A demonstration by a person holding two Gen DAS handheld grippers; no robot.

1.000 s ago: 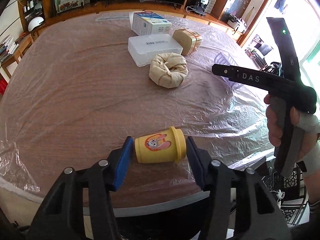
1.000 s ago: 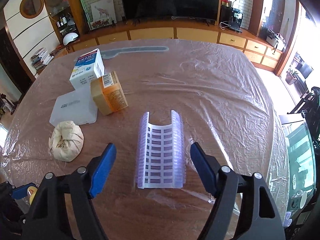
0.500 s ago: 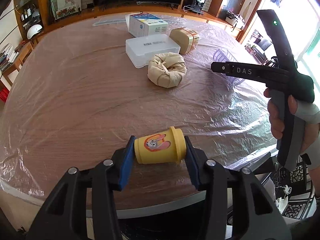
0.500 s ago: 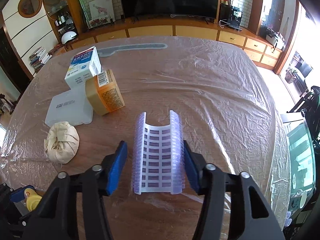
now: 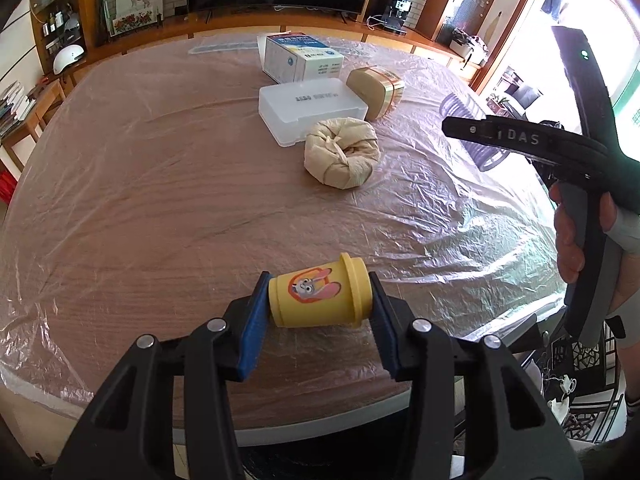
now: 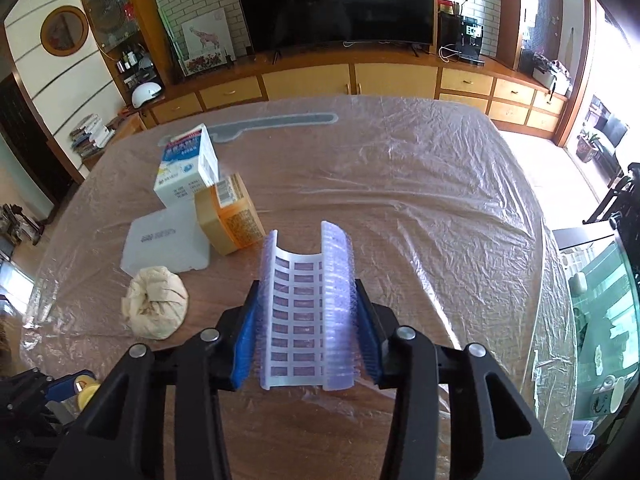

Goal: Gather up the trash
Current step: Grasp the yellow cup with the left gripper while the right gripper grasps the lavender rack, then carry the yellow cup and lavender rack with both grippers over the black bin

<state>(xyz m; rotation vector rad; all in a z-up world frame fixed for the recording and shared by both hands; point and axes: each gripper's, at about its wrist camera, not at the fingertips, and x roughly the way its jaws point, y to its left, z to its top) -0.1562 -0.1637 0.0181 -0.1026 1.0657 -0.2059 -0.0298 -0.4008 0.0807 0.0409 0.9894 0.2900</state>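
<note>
My left gripper point(image 5: 318, 312) is shut on a small yellow cup point(image 5: 318, 298) with a cartoon rabbit print, lying on its side near the table's front edge. My right gripper point(image 6: 306, 332) is shut on a curved, pale purple plastic tray point(image 6: 306, 308) with rows of slots, at the table's middle front. In the left wrist view the right gripper's body point(image 5: 560, 148) and the hand holding it stand at the right, with the purple tray point(image 5: 464, 108) partly hidden behind it. A tied beige bag point(image 5: 340, 152) point(image 6: 156, 308) lies between the two grippers.
A translucent white box point(image 5: 310, 108) point(image 6: 164, 248), a blue-and-white carton point(image 5: 300, 58) point(image 6: 186, 172) and a tan jar on its side point(image 5: 376, 86) point(image 6: 230, 216) stand behind the bag. Crinkled plastic film covers the wooden table point(image 6: 420, 200). Cabinets and a TV lie beyond.
Both grippers have closed: the left one's jaws came in onto the yellow cup, the right one's jaws came in onto the purple tray. The right gripper also moved forward along the tray.
</note>
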